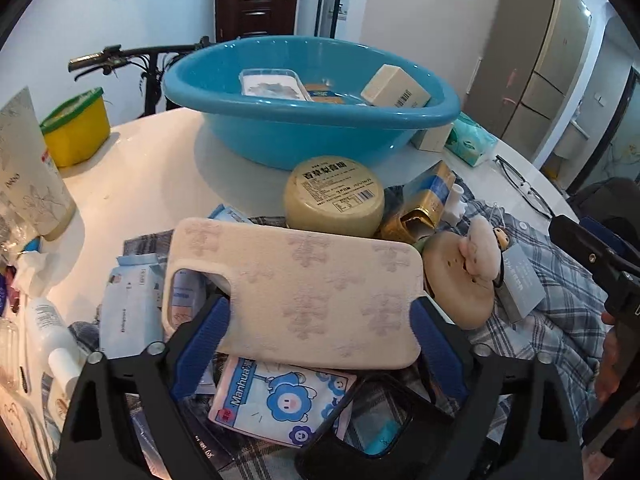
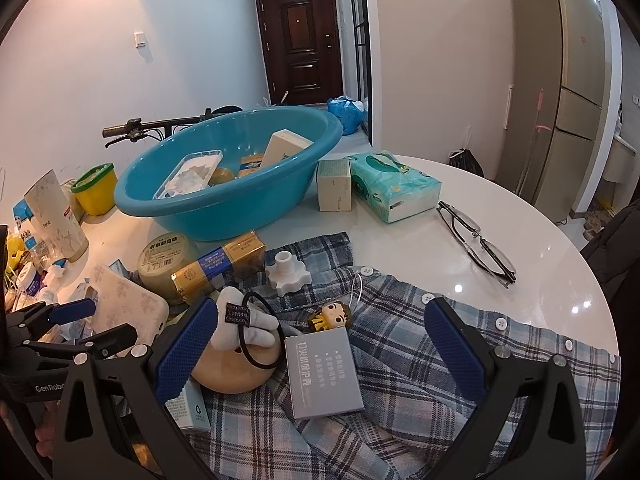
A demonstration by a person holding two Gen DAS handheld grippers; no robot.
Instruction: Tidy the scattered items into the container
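Observation:
My left gripper (image 1: 320, 340) straddles a pink phone case (image 1: 296, 292) that lies on the pile; its blue pads flank the case's edges without a clear squeeze. Under it sits a Manhua packet (image 1: 280, 404), beyond it a round labelled tub (image 1: 334, 196) and a gold box (image 1: 424, 204). The blue basin (image 1: 280, 128) stands behind, holding a clear tray, a cream box and a yellow box. My right gripper (image 2: 320, 348) is open over a grey box (image 2: 324, 372) on the plaid shirt (image 2: 440, 420), beside a wooden disc with a plush (image 2: 240, 344).
Glasses (image 2: 476, 240), a tissue pack (image 2: 392, 184) and a small box (image 2: 334, 190) lie right of the basin. A yellow tub (image 2: 96, 188) and a paper tube (image 2: 56, 216) stand at the left. A white knob (image 2: 288, 274) and a small figure (image 2: 332, 314) rest on the shirt.

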